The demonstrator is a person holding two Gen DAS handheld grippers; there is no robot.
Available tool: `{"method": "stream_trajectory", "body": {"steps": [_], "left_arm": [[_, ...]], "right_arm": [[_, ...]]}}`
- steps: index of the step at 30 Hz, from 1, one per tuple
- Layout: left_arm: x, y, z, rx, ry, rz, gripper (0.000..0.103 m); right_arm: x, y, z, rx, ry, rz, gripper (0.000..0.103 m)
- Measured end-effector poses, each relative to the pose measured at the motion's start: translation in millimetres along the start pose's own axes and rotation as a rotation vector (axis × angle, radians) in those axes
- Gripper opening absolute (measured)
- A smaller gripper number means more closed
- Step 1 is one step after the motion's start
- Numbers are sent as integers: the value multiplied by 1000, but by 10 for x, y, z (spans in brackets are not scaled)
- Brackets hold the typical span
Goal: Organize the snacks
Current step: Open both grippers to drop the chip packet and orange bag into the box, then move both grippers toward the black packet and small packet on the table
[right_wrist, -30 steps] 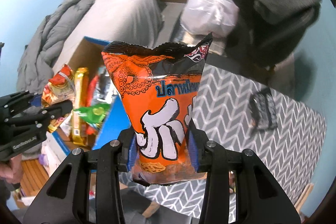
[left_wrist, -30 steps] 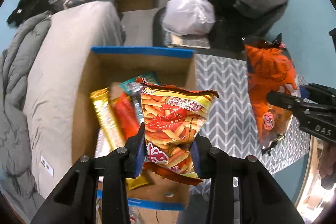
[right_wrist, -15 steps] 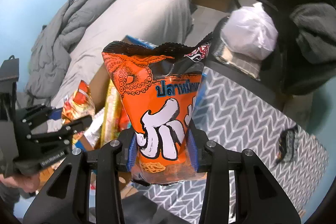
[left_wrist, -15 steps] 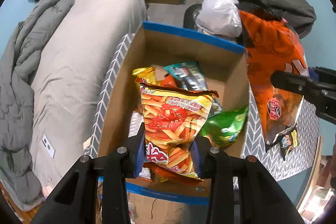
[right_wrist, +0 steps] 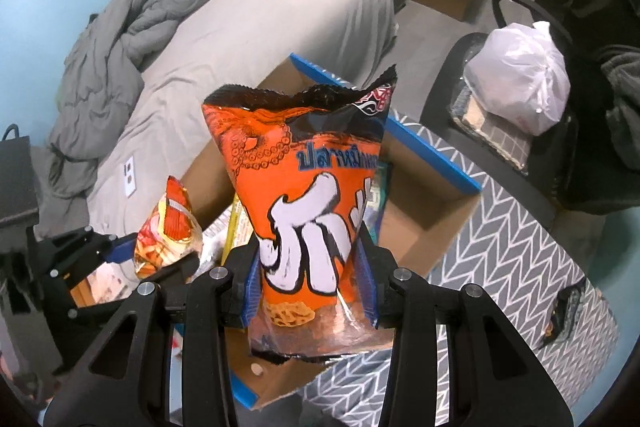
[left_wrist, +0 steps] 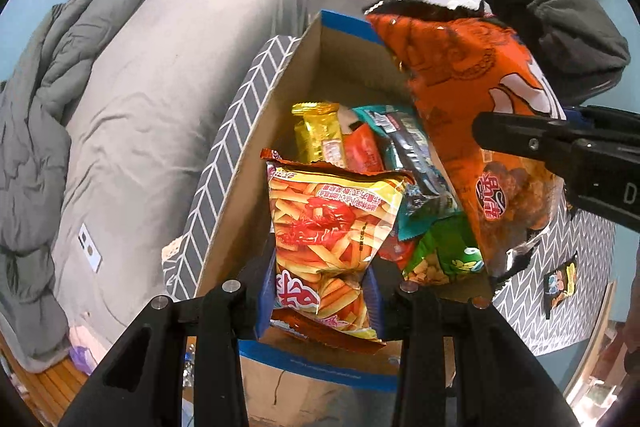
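My left gripper (left_wrist: 318, 301) is shut on a yellow-and-red bag of fries snacks (left_wrist: 332, 223), held over the near end of a cardboard box (left_wrist: 256, 163) with blue-taped rims. Several snack packs lie inside: a gold one (left_wrist: 318, 133), a red one, a teal one (left_wrist: 404, 147) and a green one (left_wrist: 444, 255). My right gripper (right_wrist: 310, 287) is shut on an orange squid-snack bag (right_wrist: 304, 187), hanging above the same box (right_wrist: 424, 223). The left wrist view shows that orange bag (left_wrist: 468, 95) over the box's right wall. The right wrist view shows the left gripper (right_wrist: 160, 257) with the fries bag (right_wrist: 170, 223) at lower left.
The box stands on a table with a grey chevron cloth (right_wrist: 512, 239). One small dark snack packet (left_wrist: 560, 285) lies on the cloth to the right. A grey bed (left_wrist: 160, 87) runs along the left. An office chair with a white plastic bag (right_wrist: 524, 79) stands behind the table.
Both grippers have moved over the box with their bags. The orange bag came from above the cloth to above the box's right side; the fries bag sank toward the box's near end.
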State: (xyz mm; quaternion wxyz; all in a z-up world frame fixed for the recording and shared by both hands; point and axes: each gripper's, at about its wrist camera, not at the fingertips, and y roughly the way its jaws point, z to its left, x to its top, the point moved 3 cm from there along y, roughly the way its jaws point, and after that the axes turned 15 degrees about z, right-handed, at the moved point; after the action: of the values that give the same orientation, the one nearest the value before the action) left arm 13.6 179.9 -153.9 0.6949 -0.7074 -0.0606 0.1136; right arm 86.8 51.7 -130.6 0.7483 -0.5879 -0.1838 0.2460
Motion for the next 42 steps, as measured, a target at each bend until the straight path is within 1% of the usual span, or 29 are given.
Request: {"method": "stream_trajectory", "body": {"steps": [3,5,6,7,9,10,17,21,23,26,28,32,38,42], "left_arm": [[-11,-12,28,3,-11,-1,39],[-14,-16,42,5,-15,3,42],[-13,-20,46,7,-17,2,51],[-12,-32,50,10,-20,-1,63],[-22,-54,49,16,-25,-20,68],[-26,-70,50,16,-25,-24,68],[-82,-164,-3,18,-20,-9,69],[-139,-264,-99,1,-23,-13,69],[-158,-310,-161,-1,-14,-17,69],[-184,-373,-303,7,14,-24,71],[-199,-417,-395,16,32,-33,77],[-228,-471,-620,13,67,-40,77],[-265,-509,-1003,-5,126,-46,78],[-273,-509,-1274,-2,163,-45,78]], "right_arm": [[31,38,35,-11,-8,15,41],[40,47,44,-13,-9,20,41],[43,46,45,-14,-11,20,41],[48,41,47,-11,-10,21,43],[47,31,41,5,-6,22,57],[41,13,35,11,-2,16,58],[-37,-118,-35,16,5,-17,61],[-128,-216,-120,6,13,-33,68],[-170,-266,-175,5,18,-41,70],[-241,-333,-279,10,28,-49,70],[-302,-378,-361,8,34,-55,71],[-447,-444,-544,-9,51,-61,71],[-706,-514,-963,-35,107,-60,73],[-889,-543,-1278,-54,144,-56,75]]}}
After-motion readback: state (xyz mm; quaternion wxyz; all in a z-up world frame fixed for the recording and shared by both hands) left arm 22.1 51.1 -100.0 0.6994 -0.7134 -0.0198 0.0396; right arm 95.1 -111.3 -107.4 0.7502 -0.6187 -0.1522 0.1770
